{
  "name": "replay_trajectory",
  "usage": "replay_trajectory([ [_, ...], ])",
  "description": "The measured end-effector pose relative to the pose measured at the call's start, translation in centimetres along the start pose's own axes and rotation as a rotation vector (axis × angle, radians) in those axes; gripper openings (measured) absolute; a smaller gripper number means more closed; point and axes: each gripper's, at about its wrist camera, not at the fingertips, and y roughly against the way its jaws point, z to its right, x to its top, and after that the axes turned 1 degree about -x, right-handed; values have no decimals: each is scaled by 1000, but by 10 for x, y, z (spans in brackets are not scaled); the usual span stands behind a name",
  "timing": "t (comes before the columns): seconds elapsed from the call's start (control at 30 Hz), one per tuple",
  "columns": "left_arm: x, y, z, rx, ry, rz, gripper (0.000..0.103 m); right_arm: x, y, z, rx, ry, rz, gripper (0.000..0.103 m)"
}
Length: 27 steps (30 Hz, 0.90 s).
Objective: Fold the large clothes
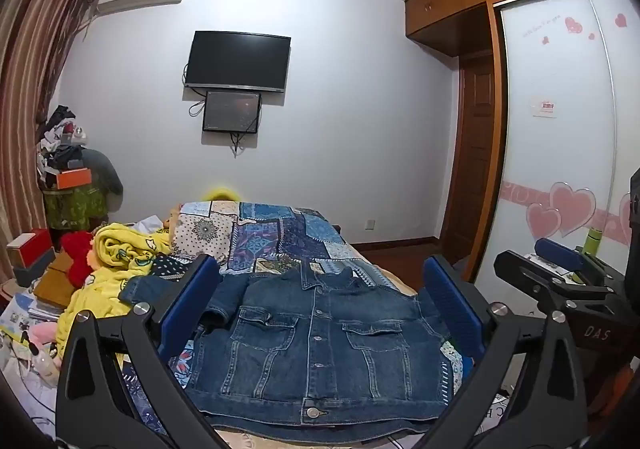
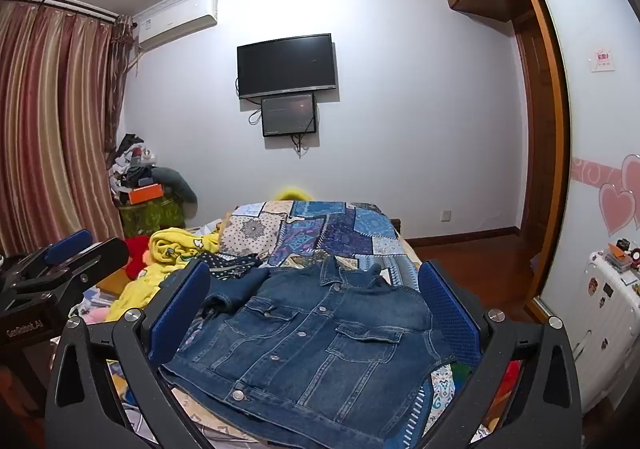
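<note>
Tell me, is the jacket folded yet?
Not yet. The denim jacket lies flat and buttoned on the patchwork bedspread, so laying out looks done. Both the left tongs and right tongs are open, holding nothing. All the folding is left.

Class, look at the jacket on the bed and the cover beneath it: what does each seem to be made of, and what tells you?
Jacket: denim, matte faded blue, seen in contrast stitching and metal buttons. Cover: probably printed cotton, matte patchwork patterns.
</note>
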Motion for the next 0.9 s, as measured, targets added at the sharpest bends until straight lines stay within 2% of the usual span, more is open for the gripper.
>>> replay_trajectory([
  [0.9, -1, -11, -8, -10, 19, -48, 103, -3, -4, 0, -10, 8, -7, 103],
])
